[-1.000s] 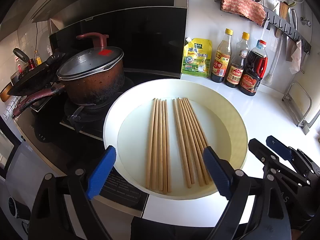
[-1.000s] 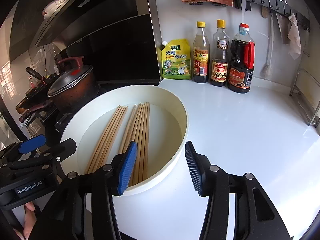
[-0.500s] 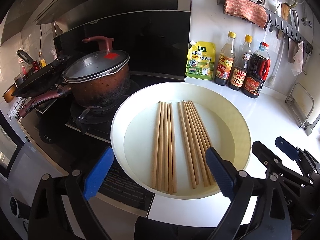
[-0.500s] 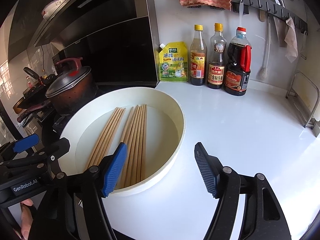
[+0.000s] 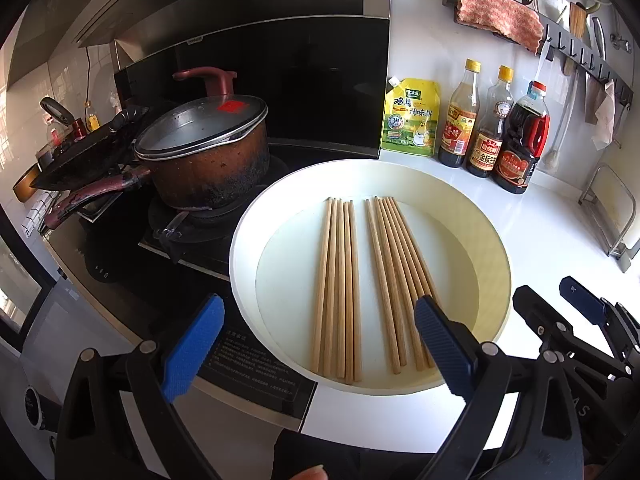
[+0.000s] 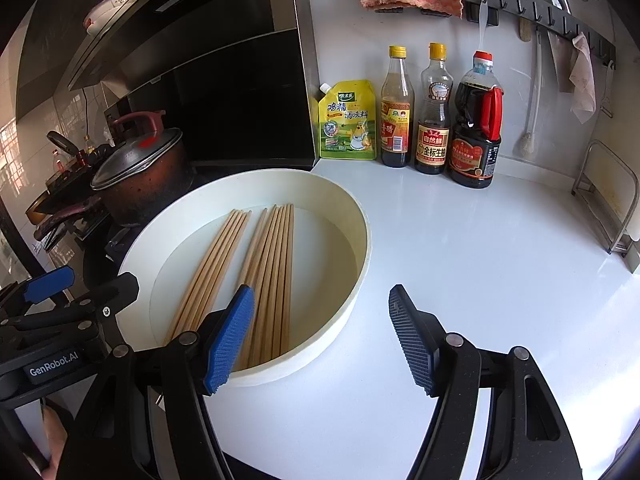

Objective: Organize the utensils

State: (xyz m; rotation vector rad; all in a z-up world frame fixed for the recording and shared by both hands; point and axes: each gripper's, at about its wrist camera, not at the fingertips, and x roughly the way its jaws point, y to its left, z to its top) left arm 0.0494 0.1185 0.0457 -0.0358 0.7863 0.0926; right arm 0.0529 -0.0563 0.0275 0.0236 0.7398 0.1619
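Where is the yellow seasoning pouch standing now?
In both wrist views, the yellow seasoning pouch stands on the white counter against the wall, between the black stove backsplash and the three sauce bottles, behind the white basin.

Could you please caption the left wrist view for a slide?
Open left gripper poised over a round white tray holding two groups of wooden chopsticks.

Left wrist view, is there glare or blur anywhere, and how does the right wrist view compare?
Left wrist view: sharp, strong fisheye bending at the edges, dark corners; sunlight glares off the counter at right, while the stove side is dim. Right wrist view: also sharp, same bending; bright sheen on the counter, and the basin wall shades its inside beside the chopsticks.
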